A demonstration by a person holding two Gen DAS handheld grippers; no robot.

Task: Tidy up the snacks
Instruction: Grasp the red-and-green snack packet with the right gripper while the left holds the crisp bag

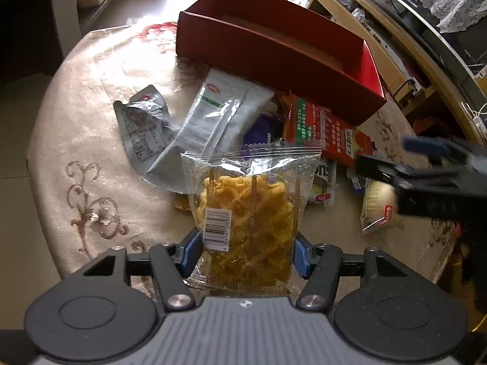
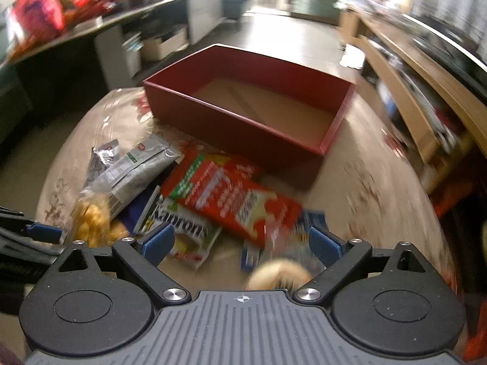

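My left gripper (image 1: pixel 246 251) is shut on a clear bag of yellow snack (image 1: pixel 248 213) and holds it above the table. An empty red box (image 2: pixel 249 112) stands at the far side, also seen in the left wrist view (image 1: pixel 274 51). A pile of snacks lies in front of it: a silver pouch (image 1: pixel 213 121), a crumpled silver packet (image 1: pixel 143 124), a red packet (image 2: pixel 231 191) and a Kampron packet (image 2: pixel 182 234). My right gripper (image 2: pixel 240 243) is open above the pile, over a pale round snack (image 2: pixel 278 275). It shows blurred in the left wrist view (image 1: pixel 432 170).
The round table (image 1: pixel 91 121) has a beige patterned cloth. A small packet (image 1: pixel 377 210) lies at the right. Wooden shelves (image 2: pixel 420 91) stand to the right, a dark counter (image 2: pixel 91 30) with red bags to the left.
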